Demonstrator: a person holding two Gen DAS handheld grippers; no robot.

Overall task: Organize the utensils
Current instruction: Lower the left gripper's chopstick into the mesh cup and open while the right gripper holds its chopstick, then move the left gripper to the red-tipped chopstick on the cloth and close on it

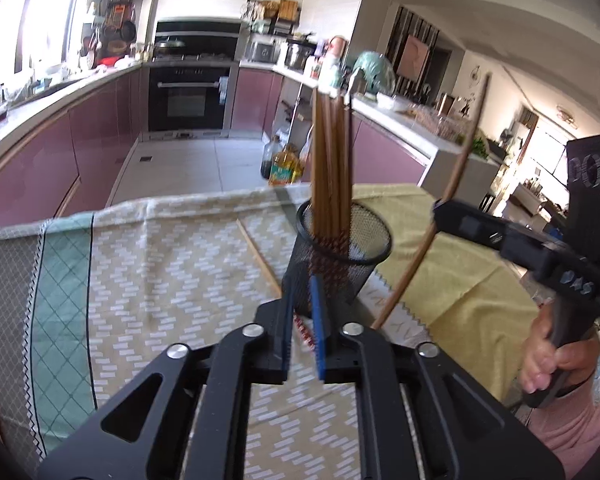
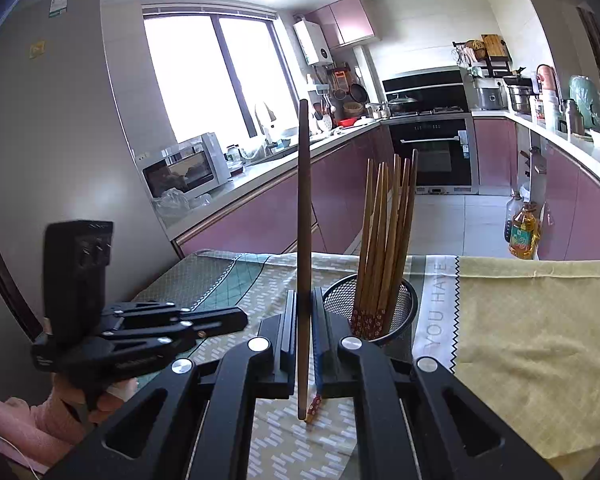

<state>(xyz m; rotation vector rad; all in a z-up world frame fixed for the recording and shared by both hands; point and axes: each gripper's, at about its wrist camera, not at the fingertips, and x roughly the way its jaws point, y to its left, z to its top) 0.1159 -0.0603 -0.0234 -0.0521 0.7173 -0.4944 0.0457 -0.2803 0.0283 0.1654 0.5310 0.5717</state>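
A black mesh cup (image 1: 340, 256) stands on the cloth-covered table and holds several brown chopsticks (image 1: 332, 168); it also shows in the right wrist view (image 2: 380, 308). My right gripper (image 2: 304, 320) is shut on one brown chopstick (image 2: 303, 240), held upright just left of the cup; in the left wrist view this chopstick (image 1: 452, 192) leans beside the cup. My left gripper (image 1: 302, 320) is open and empty just in front of the cup. One loose chopstick (image 1: 260, 258) lies on the cloth left of the cup. Another patterned chopstick end (image 2: 314, 408) lies under my right gripper.
The table carries a patterned cloth (image 1: 160, 260) and a yellow towel (image 2: 540, 340). Oil bottles (image 1: 284, 164) stand on the floor beyond the table's far edge. Kitchen counters and an oven (image 1: 192, 96) lie farther back.
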